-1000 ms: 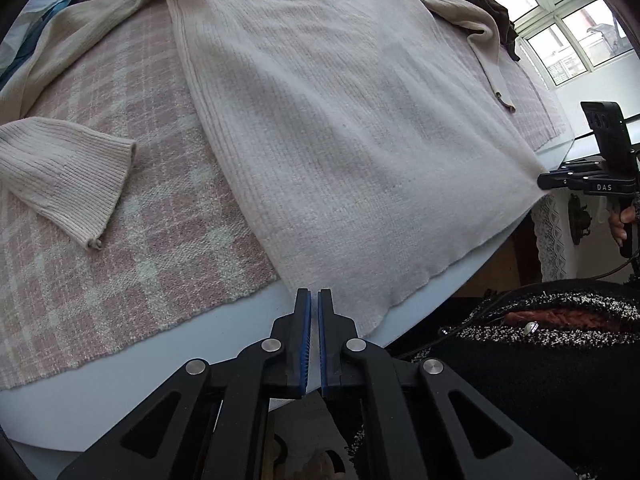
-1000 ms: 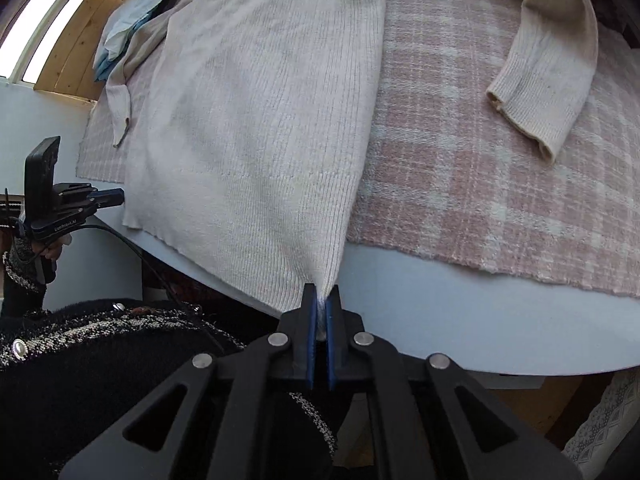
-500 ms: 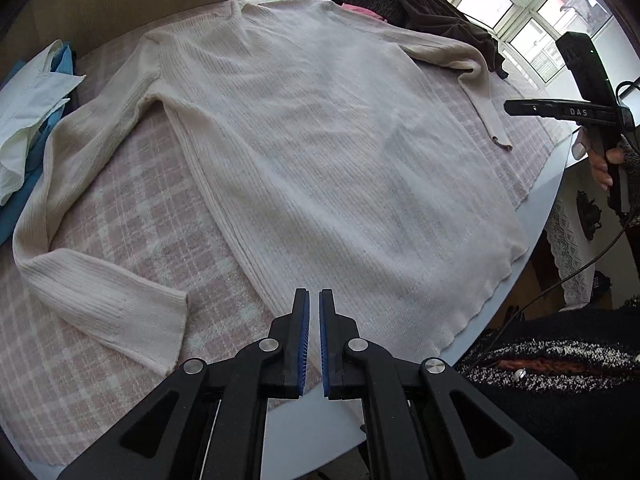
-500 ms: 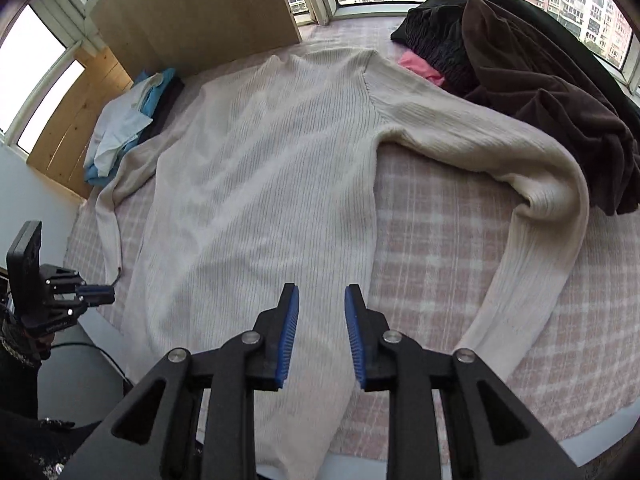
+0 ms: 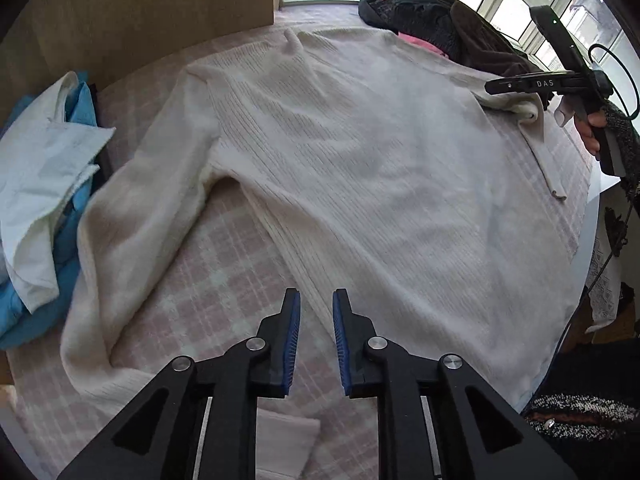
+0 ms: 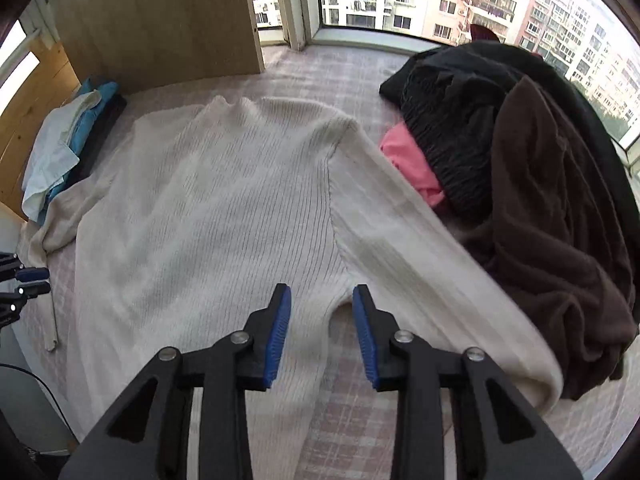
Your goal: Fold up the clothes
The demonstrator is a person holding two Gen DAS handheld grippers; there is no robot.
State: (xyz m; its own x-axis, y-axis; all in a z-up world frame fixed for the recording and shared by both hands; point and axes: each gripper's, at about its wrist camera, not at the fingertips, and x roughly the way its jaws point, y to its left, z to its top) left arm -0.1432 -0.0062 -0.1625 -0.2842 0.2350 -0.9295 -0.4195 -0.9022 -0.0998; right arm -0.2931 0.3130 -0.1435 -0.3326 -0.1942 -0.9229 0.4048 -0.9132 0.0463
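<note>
A cream ribbed sweater [image 5: 360, 168] [image 6: 224, 208] lies spread flat on a pink plaid cloth [image 5: 208, 280] [image 6: 348, 408], collar at the far side. My left gripper [image 5: 316, 300] hovers open above the sweater's left side seam, with the left sleeve [image 5: 132, 232] bent alongside. My right gripper [image 6: 321, 296] is open above the right armpit, beside the right sleeve [image 6: 432, 272]. Neither holds anything. In the left wrist view the right gripper [image 5: 490, 88] shows at the far right, near the right cuff, held by a hand.
A heap of dark brown, black and pink clothes [image 6: 532, 184] [image 5: 440, 24] sits at the far right. White and blue folded garments [image 5: 44, 184] [image 6: 68, 144] lie at the left by a wooden panel [image 6: 160, 20]. The white table edge [image 5: 588, 248] curves at the right.
Both grippers rose from the table's near edge and moved in over the sweater. The right one let go of the hem and opened; the left one opened too.
</note>
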